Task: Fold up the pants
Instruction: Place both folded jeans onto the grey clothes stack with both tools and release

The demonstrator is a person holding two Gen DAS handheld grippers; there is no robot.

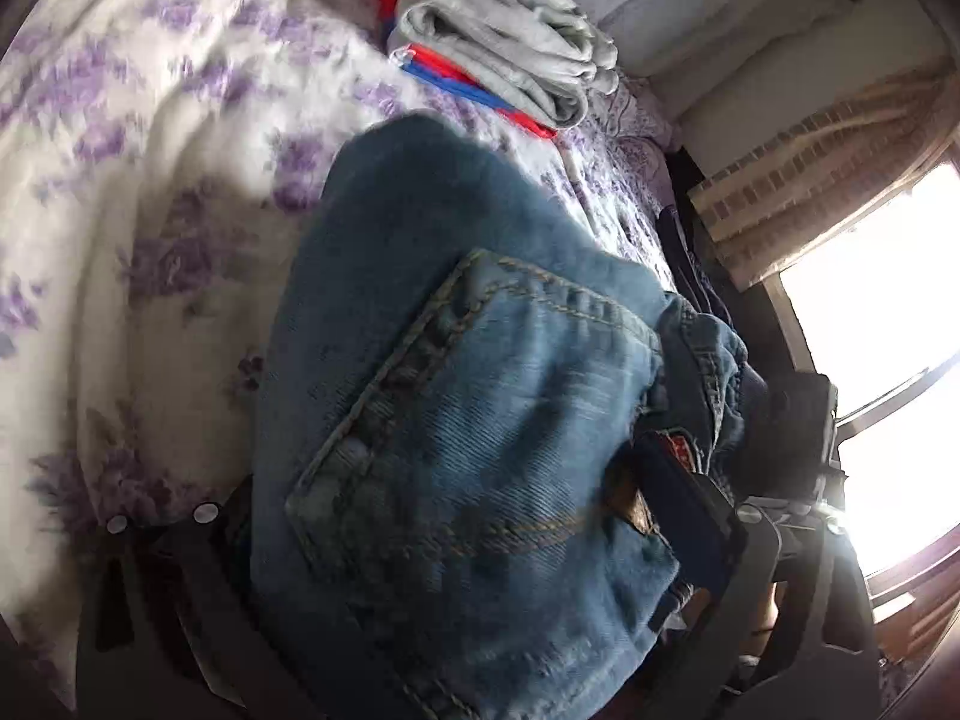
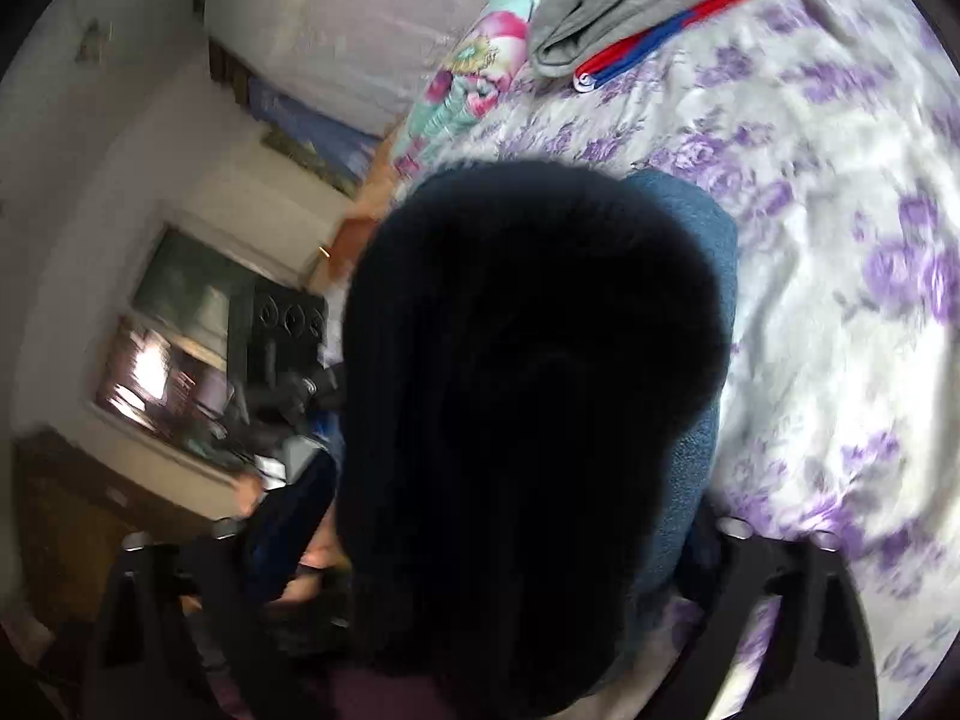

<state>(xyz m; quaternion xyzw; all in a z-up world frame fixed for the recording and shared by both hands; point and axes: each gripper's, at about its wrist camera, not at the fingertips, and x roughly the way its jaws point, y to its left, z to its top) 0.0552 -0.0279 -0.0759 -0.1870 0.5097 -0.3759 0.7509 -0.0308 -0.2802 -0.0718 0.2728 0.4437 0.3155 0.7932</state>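
- The blue jeans (image 1: 456,420) fill the left wrist view, bunched between the left gripper (image 1: 474,540) fingers, a stitched back pocket (image 1: 480,396) facing the camera; that gripper is clamped on the denim near the waistband.
- In the right wrist view the jeans (image 2: 690,420) show mostly as a dark, shadowed mass close to the lens, between the right gripper (image 2: 480,546) fingers; whether it is gripping cannot be told.
- The jeans hang over a bed with a white bedspread (image 1: 150,180) printed with purple flowers.
- Further up the bed lies a folded grey garment (image 1: 510,48) on top of a red and blue one (image 1: 474,90).
- A bright window (image 1: 888,300) lies beyond the bed's edge.
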